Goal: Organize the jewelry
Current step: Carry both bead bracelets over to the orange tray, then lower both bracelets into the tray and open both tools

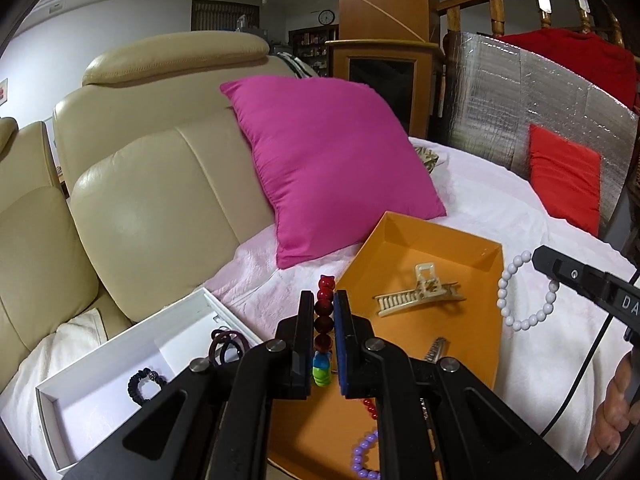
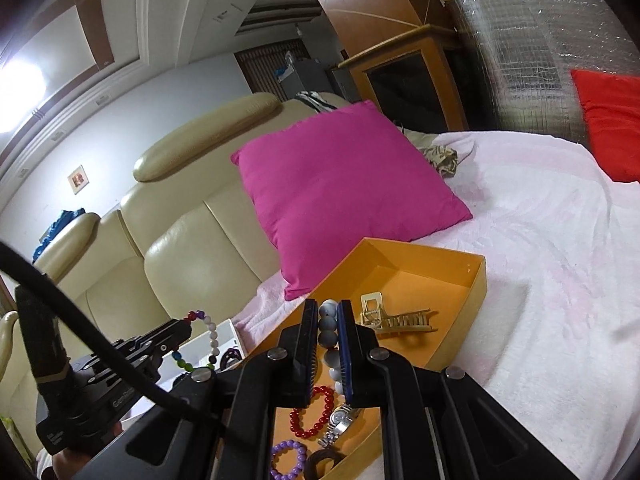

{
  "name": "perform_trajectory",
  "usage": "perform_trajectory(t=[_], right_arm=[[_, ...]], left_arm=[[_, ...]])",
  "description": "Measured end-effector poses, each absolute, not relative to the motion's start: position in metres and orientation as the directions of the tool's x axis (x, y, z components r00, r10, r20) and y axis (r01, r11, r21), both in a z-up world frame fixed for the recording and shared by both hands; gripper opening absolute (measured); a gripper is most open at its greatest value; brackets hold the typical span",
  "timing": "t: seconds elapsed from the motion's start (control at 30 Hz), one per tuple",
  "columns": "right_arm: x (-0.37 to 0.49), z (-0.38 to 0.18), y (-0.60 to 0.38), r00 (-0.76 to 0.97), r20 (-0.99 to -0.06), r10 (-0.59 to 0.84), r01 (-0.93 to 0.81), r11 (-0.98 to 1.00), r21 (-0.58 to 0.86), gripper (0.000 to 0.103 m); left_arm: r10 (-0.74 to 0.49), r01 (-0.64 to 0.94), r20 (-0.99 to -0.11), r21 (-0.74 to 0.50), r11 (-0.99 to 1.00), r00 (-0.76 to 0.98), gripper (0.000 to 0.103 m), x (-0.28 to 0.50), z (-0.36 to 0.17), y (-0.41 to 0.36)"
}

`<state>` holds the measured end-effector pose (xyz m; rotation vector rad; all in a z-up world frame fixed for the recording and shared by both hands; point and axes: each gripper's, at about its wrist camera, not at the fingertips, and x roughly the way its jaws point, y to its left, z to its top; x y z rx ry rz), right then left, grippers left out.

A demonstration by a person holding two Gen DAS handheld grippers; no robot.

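I have a multicoloured bead bracelet (image 1: 323, 328) clamped between the narrow jaws of my left gripper (image 1: 325, 344), hanging above the gap between the orange box (image 1: 472, 248) and the white box (image 1: 120, 354). My right gripper (image 2: 329, 344) is likewise nearly closed, pinching a pale grey bead bracelet (image 2: 328, 334) over the orange box.

Both grips catch only a few round beads; I judge either loop could roll out if tilted or jolted.

The loose hanging end of each bracelet could snag a box wall on the way down.

The two tools work near each other, and the right one's cable (image 1: 576, 372) trails close by.

A cream hair claw clip (image 1: 420, 294), a red bead bracelet (image 2: 314, 412), a wristwatch (image 2: 340, 420) and a purple bead bracelet (image 2: 288, 458) crowd the orange box, so a dropped piece may tangle.
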<state>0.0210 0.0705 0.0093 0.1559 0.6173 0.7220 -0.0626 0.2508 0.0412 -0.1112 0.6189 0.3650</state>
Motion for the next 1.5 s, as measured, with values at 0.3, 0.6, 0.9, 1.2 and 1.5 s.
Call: perform_trajectory(t=[0.3,0.6,0.9,1.2,1.5], right_arm=[[0.031,-0.002,0.08,0.581,-0.499,0.643,-0.551,0.762,0.341,0.011],[0.038,-0.01,0.088,0.579,-0.521,0.627,-0.537,0.774,0.334,0.011],[0.043,-0.022,0.096,0.57,-0.546,0.613,-0.528,0.783,0.328,0.011],[0.048,-0.031,0.102,0.562,-0.562,0.607,-0.525,0.787,0.325,0.011],[0.055,-0.043,0.109,0.546,-0.586,0.599,-0.521,0.79,0.323,0.011]], left_arm=[[0.295,-0.362,-0.601,0.01,0.932,0.743,0.009,-0.061,0.031,0.257],[0.297,-0.364,-0.615,0.018,0.931,0.73,0.009,-0.059,0.023,0.26],[0.294,-0.357,-0.631,0.029,0.934,0.718,0.009,-0.056,0.013,0.258],[0.299,-0.359,-0.645,0.04,0.933,0.704,0.009,-0.052,0.003,0.258],[0.298,-0.358,-0.671,0.053,0.932,0.679,0.009,-0.045,-0.012,0.26]])
